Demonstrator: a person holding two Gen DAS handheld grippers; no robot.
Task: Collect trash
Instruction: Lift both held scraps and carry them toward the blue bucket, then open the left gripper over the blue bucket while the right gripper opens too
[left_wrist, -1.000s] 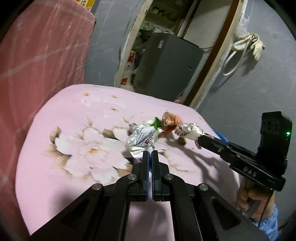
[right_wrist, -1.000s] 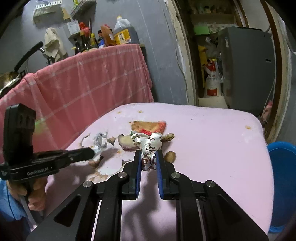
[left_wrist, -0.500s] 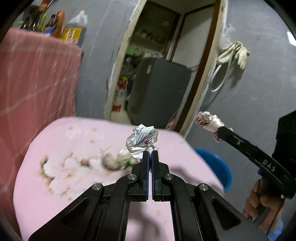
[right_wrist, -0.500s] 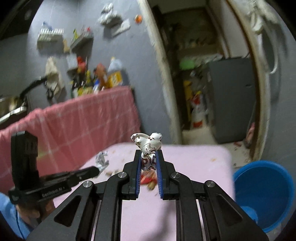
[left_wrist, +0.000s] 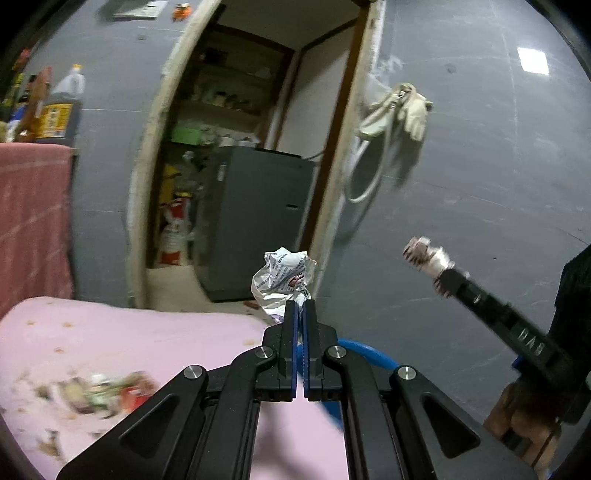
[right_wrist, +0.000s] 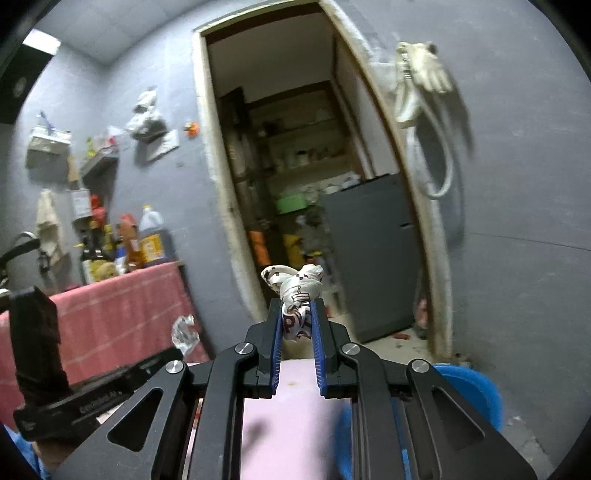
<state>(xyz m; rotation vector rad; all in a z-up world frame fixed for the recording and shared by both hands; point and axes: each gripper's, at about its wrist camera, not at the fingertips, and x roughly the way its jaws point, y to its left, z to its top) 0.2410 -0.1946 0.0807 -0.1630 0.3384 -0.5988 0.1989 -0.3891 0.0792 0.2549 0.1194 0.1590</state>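
Both grippers are carrying trash toward the blue bucket (right_wrist: 469, 391), so the step in hand looks like the carry to the bin.

The left gripper (left_wrist: 301, 308) is squeezed almost flat on a crumpled white wrapper (left_wrist: 282, 275) with blue print. The wrapper sticks up out of the tips, up in the air. A curve of the blue bucket's rim shows just behind and below this gripper, so the wrapper seems close to the bucket but not clearly over it.

The right gripper (right_wrist: 297, 321) is pinching a twisted white wrapper (right_wrist: 295, 291) with dark red print. Its two sides sit a little apart because the wad fills the gap. The bucket is low and off to the right of this gripper, down on the floor past the edge of the pink counter (right_wrist: 295, 398).

More trash is not picked up yet. A little pile of scraps (left_wrist: 107, 391) lies on the pink counter, well away from the bucket, on the side far from it.

I think the next move is to bring each gripper right over the bucket's mouth, point it down, and then let go. The wrappers are light and crinkly, so they may drift or cling to the pads. Dropping from low over the middle would help. After that, the scraps on the counter need picking up too.
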